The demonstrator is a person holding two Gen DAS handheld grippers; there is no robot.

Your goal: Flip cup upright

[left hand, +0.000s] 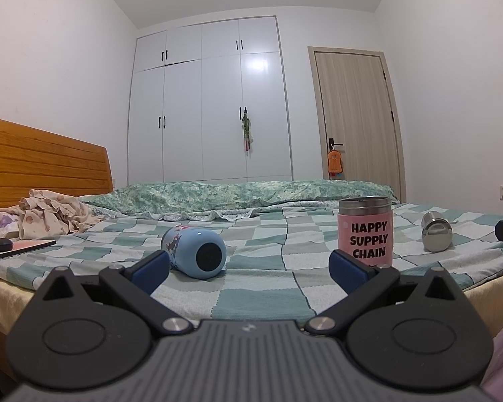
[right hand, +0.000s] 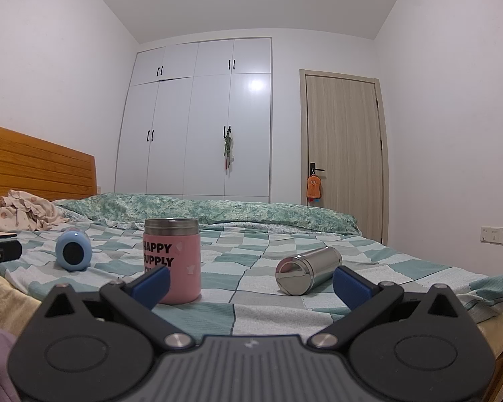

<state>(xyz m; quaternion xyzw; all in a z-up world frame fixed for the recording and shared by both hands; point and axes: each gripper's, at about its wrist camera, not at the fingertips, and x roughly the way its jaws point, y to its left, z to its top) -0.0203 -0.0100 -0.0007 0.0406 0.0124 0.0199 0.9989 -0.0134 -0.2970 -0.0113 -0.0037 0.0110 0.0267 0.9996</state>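
Note:
A light blue cup (left hand: 194, 253) lies on its side on the checked bedspread (left hand: 258, 288), its base toward me; it also shows in the right wrist view (right hand: 73, 251). A steel cup (right hand: 306, 269) lies on its side too, and shows in the left wrist view (left hand: 435, 231). A pink cup (left hand: 365, 231) marked HAPPY SUPPLY CHAIN stands upright (right hand: 172, 261). My left gripper (left hand: 249, 273) is open and empty, just short of the blue cup. My right gripper (right hand: 251, 283) is open and empty, between the pink and steel cups, short of both.
A crumpled cloth (left hand: 50, 214) and a flat board with a dark ball (left hand: 3, 244) lie at the bed's left near the wooden headboard (left hand: 43, 164). A folded green quilt (left hand: 234, 194) runs along the far side. A white wardrobe (left hand: 208, 100) and a door (left hand: 355, 114) stand behind.

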